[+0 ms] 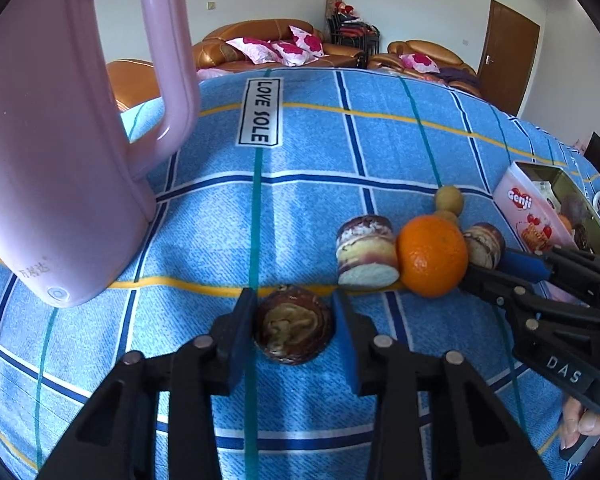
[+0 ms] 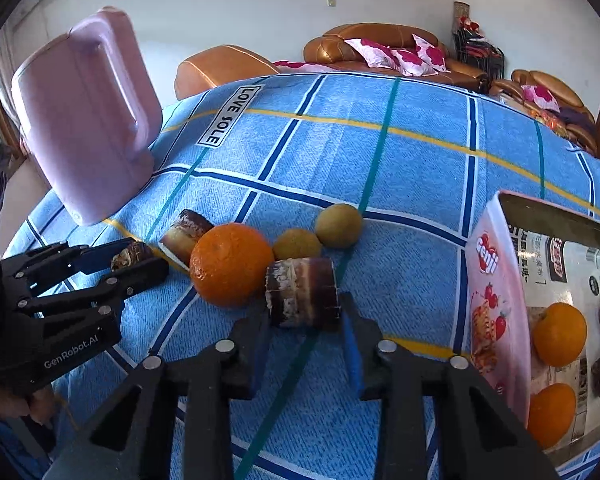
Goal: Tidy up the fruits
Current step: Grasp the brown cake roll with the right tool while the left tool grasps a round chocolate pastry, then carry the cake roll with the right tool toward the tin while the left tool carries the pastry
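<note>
My left gripper (image 1: 294,314) is shut on a short purple-brown cane piece (image 1: 294,330) that rests on the blue checked cloth (image 1: 300,160). From the right wrist view the left gripper (image 2: 140,258) sits at the far left with that piece (image 2: 130,256) between its pads. My right gripper (image 2: 305,326) is shut on a second cane piece (image 2: 302,292), seen end-on (image 1: 483,244) in the left wrist view. Between the two lie an orange (image 2: 232,264), a third cane piece (image 2: 186,234) and two small yellow-green fruits (image 2: 338,226).
An open pink tin (image 2: 496,280) at the right holds two oranges (image 2: 560,334) and dark fruit pieces. A tall pink plastic jug (image 1: 60,160) stands at the left on the cloth. Sofas and a door are beyond the table.
</note>
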The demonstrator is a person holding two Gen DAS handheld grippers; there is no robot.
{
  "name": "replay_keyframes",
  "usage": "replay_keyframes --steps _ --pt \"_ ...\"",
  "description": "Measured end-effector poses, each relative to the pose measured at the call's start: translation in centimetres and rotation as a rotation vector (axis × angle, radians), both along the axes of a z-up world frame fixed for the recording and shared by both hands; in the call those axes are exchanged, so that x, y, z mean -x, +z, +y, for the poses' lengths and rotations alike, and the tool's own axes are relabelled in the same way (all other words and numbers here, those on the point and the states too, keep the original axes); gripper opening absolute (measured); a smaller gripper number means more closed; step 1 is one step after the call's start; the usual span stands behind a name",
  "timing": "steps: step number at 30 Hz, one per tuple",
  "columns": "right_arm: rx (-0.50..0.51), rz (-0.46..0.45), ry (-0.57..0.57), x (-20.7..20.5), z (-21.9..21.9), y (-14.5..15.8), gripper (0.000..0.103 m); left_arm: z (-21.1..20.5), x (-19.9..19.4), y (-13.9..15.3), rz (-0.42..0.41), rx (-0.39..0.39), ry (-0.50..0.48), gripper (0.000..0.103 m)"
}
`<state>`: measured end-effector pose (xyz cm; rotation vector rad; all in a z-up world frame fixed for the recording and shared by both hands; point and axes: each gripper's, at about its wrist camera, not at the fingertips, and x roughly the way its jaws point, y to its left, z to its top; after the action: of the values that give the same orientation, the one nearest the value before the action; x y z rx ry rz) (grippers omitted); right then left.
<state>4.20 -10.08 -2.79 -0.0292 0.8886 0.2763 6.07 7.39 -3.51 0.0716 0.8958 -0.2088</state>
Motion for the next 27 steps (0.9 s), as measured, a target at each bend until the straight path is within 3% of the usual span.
replay_keyframes --steps 3,8,12,17,27 --pt "-0.015 -0.012 -0.006 0.1 -0.3 0.2 0.033 0.4 0.2 0.3 -0.015 0.037 0.023 0.039" --pt "-0.136 -0.129 -0.025 1.3 -1.8 1.9 0.033 2.2 1.6 3.0 -0.184 0.127 0.096 0.039" --pt "-0.158 -0.245 -0.051 2.5 -2.2 3.3 0.033 3.7 1.8 4.3 -0.285 0.178 0.167 0.039" --pt "-0.137 -0.306 -0.086 2.9 -2.3 3.9 0.033 3.7 2.0 4.5 -0.355 0.136 0.226 0.039" --pt "-0.1 -0.369 -0.099 3.7 -2.3 4.3 0.033 2.5 1.8 4.4 -0.364 0.056 0.232 0.039"
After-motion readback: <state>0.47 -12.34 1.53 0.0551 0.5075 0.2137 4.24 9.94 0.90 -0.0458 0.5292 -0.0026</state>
